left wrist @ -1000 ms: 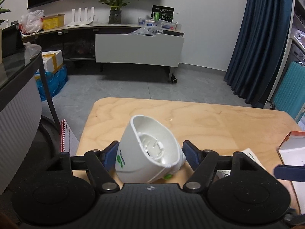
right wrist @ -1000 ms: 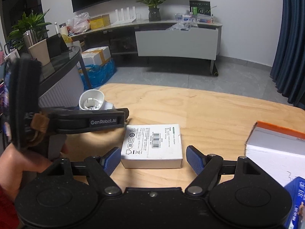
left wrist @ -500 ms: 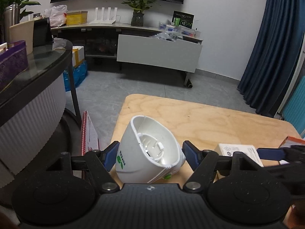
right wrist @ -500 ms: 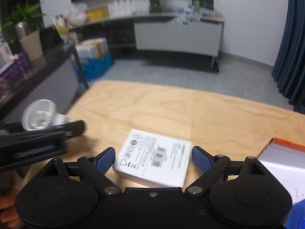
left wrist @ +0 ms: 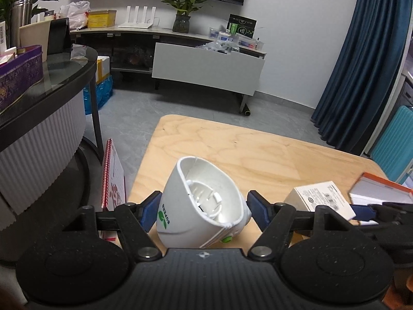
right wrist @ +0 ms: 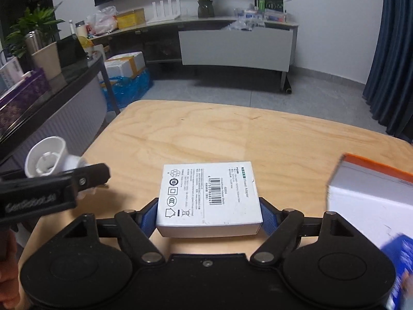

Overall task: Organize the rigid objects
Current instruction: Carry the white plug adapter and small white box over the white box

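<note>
My left gripper (left wrist: 204,202) is shut on a white cup-shaped plastic part (left wrist: 180,201) with a green logo, its hollow side facing up and away. It hangs over the left edge of the wooden table (right wrist: 206,134). The same part (right wrist: 46,160) appears at the left of the right wrist view. My right gripper (right wrist: 210,214) has a white power adapter box (right wrist: 209,193) between its fingers. The jaws are closing, and the blue pads sit against the box's two sides. In the left wrist view that box (left wrist: 320,199) looks tilted.
A white box with an orange top (right wrist: 369,188) lies at the table's right, with a blurred blue item (right wrist: 400,266) below it. A red spiral notebook (left wrist: 112,180) leans beside the table's left edge. A dark curved counter (left wrist: 38,118) stands further left.
The left gripper carried the white part leftward, toward the table's left edge. The right gripper opened wide, then closed in around the box, which now lies turned a quarter and deeper between the fingers.
</note>
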`<action>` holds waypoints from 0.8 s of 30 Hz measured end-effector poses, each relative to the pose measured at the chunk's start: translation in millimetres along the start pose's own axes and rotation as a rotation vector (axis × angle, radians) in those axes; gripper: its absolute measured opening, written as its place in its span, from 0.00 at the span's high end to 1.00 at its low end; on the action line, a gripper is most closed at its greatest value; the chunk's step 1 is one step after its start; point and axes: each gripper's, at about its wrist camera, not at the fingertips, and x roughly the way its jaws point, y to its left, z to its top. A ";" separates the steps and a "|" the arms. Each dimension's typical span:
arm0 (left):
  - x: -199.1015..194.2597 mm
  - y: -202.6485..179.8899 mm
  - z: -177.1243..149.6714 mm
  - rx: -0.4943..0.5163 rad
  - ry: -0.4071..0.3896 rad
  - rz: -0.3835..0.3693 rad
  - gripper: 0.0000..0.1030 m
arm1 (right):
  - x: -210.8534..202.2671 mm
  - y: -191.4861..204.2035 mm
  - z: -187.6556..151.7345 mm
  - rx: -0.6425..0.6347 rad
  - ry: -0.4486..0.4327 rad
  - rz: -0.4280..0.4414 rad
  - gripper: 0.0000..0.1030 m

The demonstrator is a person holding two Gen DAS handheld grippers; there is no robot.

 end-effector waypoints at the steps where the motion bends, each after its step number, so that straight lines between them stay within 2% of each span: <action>1: -4.0 -1.9 -1.8 -0.004 0.000 -0.001 0.29 | -7.9 -0.5 -4.5 0.006 -0.006 0.005 0.11; 16: -76.3 -25.4 -38.8 -0.033 0.027 0.037 0.29 | -104.0 3.5 -47.6 0.000 -0.074 -0.030 0.11; 24: -109.4 -43.4 -49.6 -0.009 0.004 0.032 0.29 | -143.6 -2.4 -67.3 0.014 -0.107 -0.042 0.11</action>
